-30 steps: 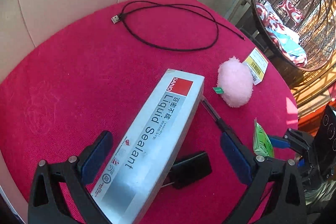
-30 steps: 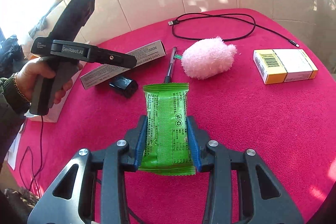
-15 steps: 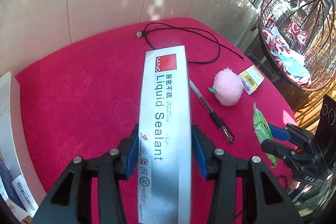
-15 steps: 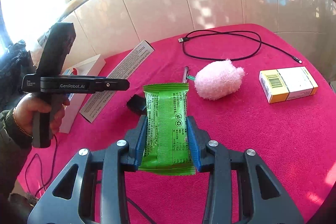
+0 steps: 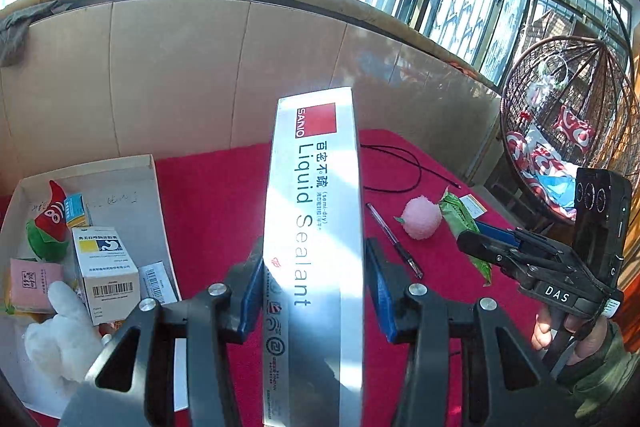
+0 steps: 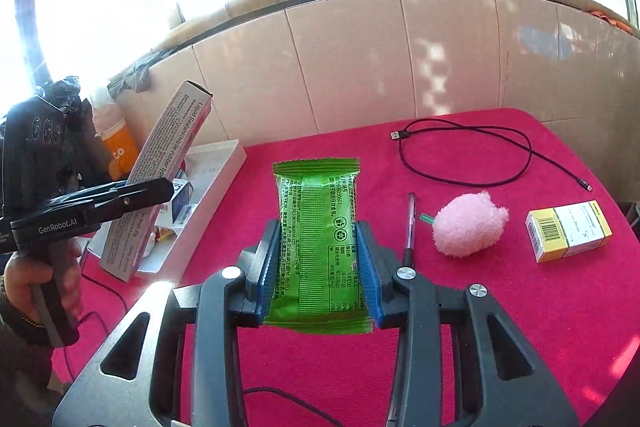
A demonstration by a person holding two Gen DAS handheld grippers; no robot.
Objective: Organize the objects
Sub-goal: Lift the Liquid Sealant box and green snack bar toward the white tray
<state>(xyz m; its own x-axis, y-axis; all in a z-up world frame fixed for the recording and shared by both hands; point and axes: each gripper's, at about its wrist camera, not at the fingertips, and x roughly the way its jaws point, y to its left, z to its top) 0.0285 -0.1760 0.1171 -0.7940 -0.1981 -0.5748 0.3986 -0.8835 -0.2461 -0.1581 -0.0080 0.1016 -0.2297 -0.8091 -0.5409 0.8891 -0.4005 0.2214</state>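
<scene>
My left gripper (image 5: 314, 283) is shut on a long silver Liquid Sealant box (image 5: 316, 227) and holds it tilted up above the red table; it also shows in the right wrist view (image 6: 160, 179). My right gripper (image 6: 316, 255) is shut on a green snack packet (image 6: 318, 231), lifted above the table. A white open box (image 5: 156, 211) at the left holds several small cartons and soft toys. On the red cloth lie a pink fluffy ball (image 6: 468, 223), a pen (image 6: 410, 223), a yellow-white carton (image 6: 568, 231) and a black USB cable (image 6: 472, 155).
A tiled wall (image 6: 400, 59) runs close behind the red table (image 6: 520, 307). A wicker hanging chair (image 5: 568, 131) stands off the right side. An orange bottle (image 6: 120, 151) stands behind the white box. A black cable lies at the table's left front.
My left gripper has lifted the sealant box off the table and swung left towards the white box. My right gripper has risen a little with the green packet.
</scene>
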